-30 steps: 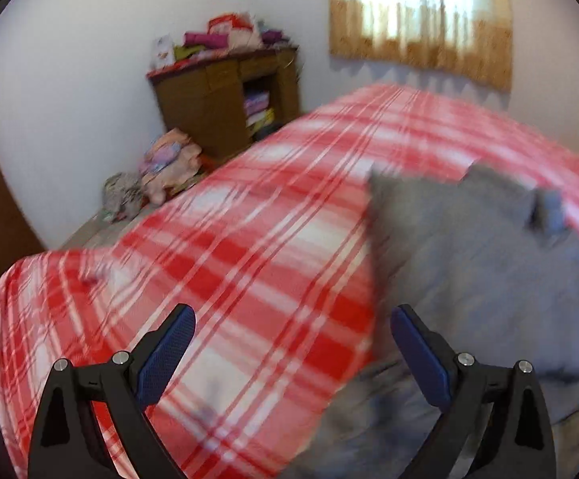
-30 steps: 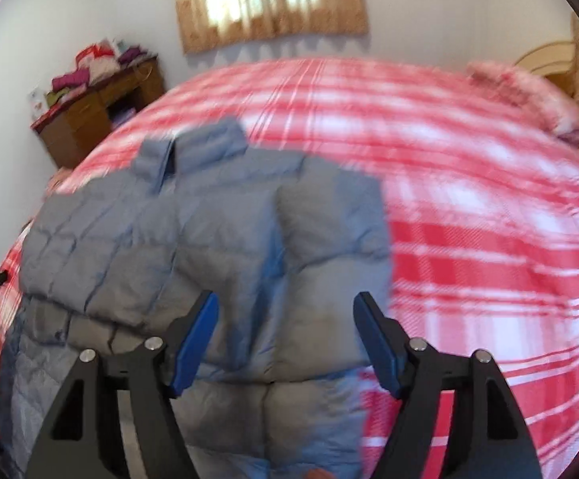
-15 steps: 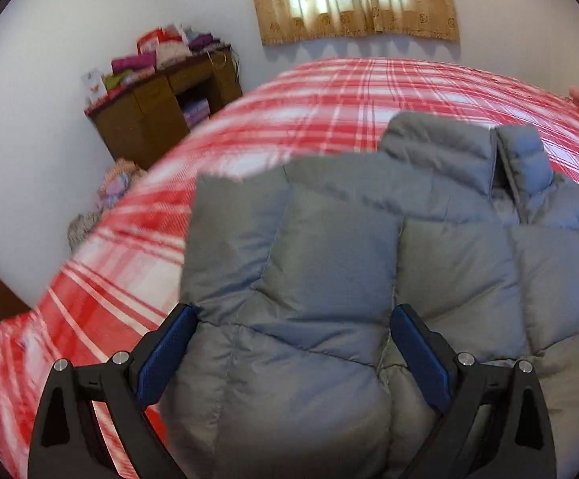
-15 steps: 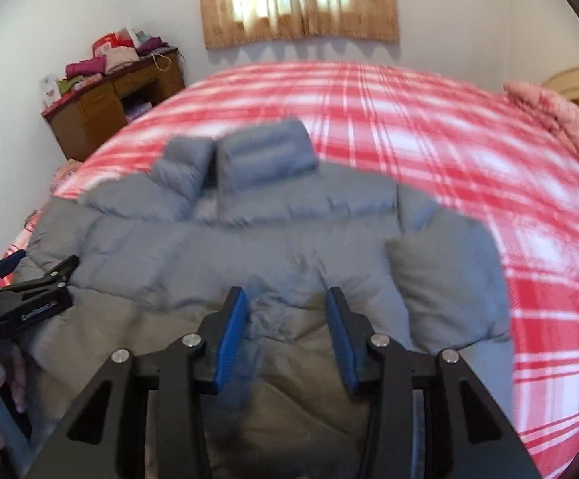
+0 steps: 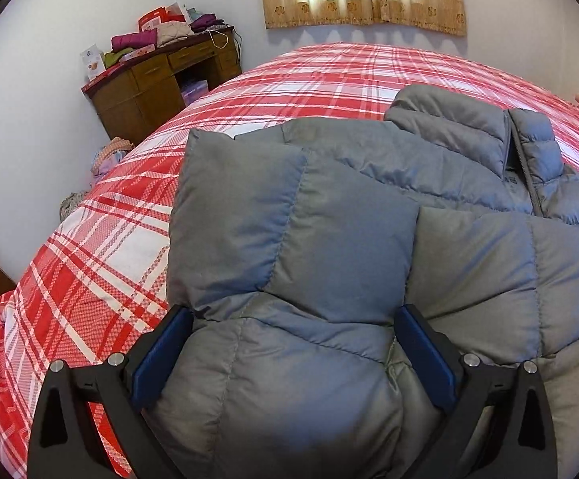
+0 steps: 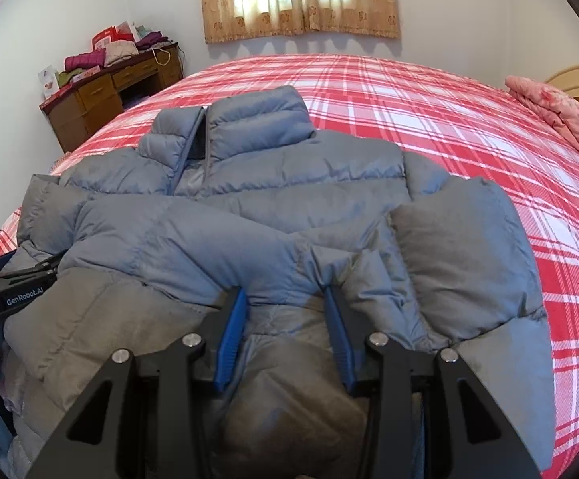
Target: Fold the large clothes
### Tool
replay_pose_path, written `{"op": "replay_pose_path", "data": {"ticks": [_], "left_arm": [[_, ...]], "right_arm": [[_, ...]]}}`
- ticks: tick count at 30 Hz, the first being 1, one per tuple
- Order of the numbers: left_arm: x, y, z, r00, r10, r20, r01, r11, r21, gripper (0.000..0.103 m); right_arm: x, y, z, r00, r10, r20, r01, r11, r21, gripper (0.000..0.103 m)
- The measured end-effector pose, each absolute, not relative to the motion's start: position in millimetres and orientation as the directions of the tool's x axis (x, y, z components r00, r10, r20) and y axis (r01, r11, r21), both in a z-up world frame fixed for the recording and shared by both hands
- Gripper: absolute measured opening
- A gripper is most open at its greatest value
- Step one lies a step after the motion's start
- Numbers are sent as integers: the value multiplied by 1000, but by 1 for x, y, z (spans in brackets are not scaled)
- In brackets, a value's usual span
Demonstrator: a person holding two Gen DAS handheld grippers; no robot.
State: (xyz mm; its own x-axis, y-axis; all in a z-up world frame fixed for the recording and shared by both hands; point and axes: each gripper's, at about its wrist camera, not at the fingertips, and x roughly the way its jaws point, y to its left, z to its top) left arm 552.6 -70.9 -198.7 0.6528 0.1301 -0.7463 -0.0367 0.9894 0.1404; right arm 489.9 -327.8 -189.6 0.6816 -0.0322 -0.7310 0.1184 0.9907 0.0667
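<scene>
Two sleeves are lying folded across the grey puffer jacket (image 6: 249,215) on the bed (image 6: 429,111); we're keeping left hand-held gripper (image 5: 293,349) spread wide, right hand-held gripper (image 6: 285,329) half-closed, neither grasping, readying the bottom fold.

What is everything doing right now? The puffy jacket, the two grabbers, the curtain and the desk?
Grey puffer jacket: lying front up on the bed, both sleeves folded in over its front, zip open at the collar.
Left gripper: open wide, jacket padding bulging between its fingers.
Right gripper: partly closed, a fold of jacket between its fingers, not pinched tight.
Bed: covered by a red plaid sheet.
Curtain: drawn shut.
Desk: clothes piled on top.
</scene>
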Motion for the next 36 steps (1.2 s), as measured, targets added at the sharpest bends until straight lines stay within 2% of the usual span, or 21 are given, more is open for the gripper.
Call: {"op": "replay_pose_path", "data": {"ticks": [14,17,20,23,25,26,27,29,32,36], "left_arm": [[556,-70,-200,644,126,-754,-35,990,136,102],[555,-58,-182,617,107,-780,-45,994,101,102],[546,-38,-135,714,11,-700,-21,1000,-6,102],[564,-28,-111,751,60,-657,-55,998,28,102],[582,-23,-123,717,93,-690,-90,995,40,102],[589,-21,-135,684,101,-722,-107,994,37,102],[596,-20,-151,640,94,-763,-113,993,27,102],[600,-22,-176,583,72,-809,-111,994,9,102],[591,-27,-191,610,72,-789,-103,995,12,102],[587,-31,-197,617,92,-782,-102,994,37,102]], "right_arm": [[493,-317,-193,662,-109,-741,130,991,-29,44],[491,-317,-183,641,-111,-759,120,992,-44,44],[476,-324,-151,700,-122,-704,154,988,-18,46],[483,-323,-127,734,-113,-670,151,989,-1,46],[492,-323,-126,728,-124,-675,166,986,-2,38],[498,-325,-130,718,-146,-681,189,982,-10,29],[503,-330,-136,705,-162,-690,214,977,-10,27],[510,-338,-154,671,-157,-724,235,972,7,27],[510,-342,-179,651,-160,-742,219,976,-18,27],[507,-340,-184,658,-161,-735,208,978,-28,27]]}}
